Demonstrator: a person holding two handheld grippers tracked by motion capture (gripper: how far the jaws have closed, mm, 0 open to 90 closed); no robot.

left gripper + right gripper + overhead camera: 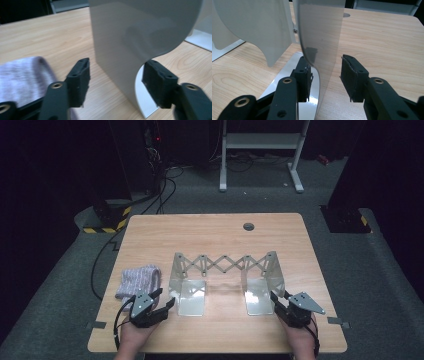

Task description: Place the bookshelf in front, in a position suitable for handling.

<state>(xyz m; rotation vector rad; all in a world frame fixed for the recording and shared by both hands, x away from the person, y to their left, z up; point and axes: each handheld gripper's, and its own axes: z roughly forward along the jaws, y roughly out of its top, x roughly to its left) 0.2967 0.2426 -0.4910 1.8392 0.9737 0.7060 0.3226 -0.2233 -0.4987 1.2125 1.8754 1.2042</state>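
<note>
- Left gripper (159, 302), lower left of the high view: jaws wide, straddling the left upright plate of the metal rack (130, 45), pads clear of it.
- Right gripper (278, 303), lower right: jaws apart around the right plate (322, 37), not pressing.
- Rack at table (210, 227) centre.
- Folded grey cloth (140, 280) just left of it.

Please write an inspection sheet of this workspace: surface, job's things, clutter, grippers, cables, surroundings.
Surface: wooden table, with a round hole near the far edge.
Job's things: metal expandable rack, upright, scissor lattice stretched between two end plates.
Clutter: folded grey cloth left of the rack.
Grippers: left gripper open around the left end plate, pads apart from it; right gripper open around the right end plate.
Cables: black cables on the floor beyond the table.
Surroundings: grey carpet, white stand frame, dark background.
</note>
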